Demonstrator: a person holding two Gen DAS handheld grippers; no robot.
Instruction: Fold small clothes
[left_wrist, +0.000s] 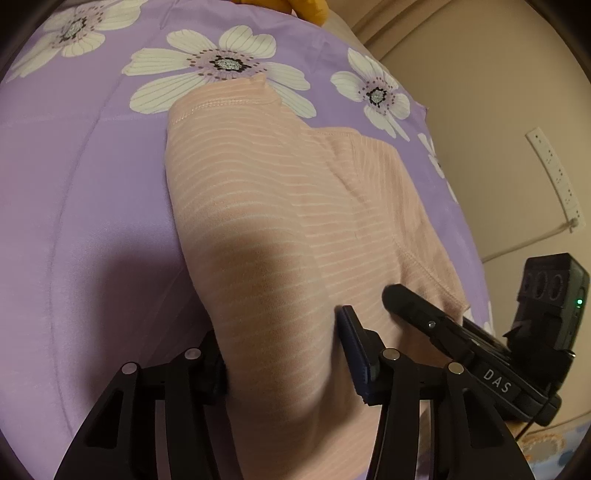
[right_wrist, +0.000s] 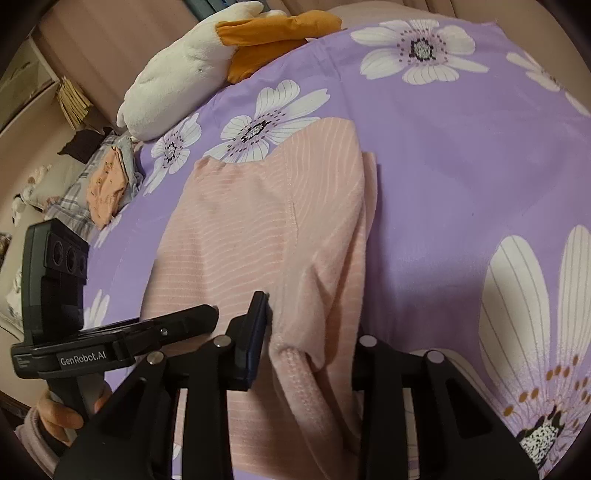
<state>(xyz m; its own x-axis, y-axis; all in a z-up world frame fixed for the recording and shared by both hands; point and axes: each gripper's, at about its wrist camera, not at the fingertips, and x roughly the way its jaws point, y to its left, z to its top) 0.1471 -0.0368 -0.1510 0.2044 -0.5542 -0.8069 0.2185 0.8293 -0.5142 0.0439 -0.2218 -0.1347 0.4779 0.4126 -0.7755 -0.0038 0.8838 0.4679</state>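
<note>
One pink striped garment (left_wrist: 266, 206) is lying partly folded on the purple floral bedsheet (left_wrist: 74, 184), roughly mid-bed. Left gripper (left_wrist: 282, 350) is sitting spread, fabric bulging between its two fingers; not clear it's pinching anything. Right gripper (right_wrist: 308, 341) is also spread wide, with one ribbed cuff (right_wrist: 295, 373) running up between the fingers; its far finger is hidden by cloth. Each wrist view is catching the other gripper at the garment's edge. One white plush duck (right_wrist: 184, 70) is lying at the bed's far-left edge, one small clothes pile (right_wrist: 107, 184) beside it.
</note>
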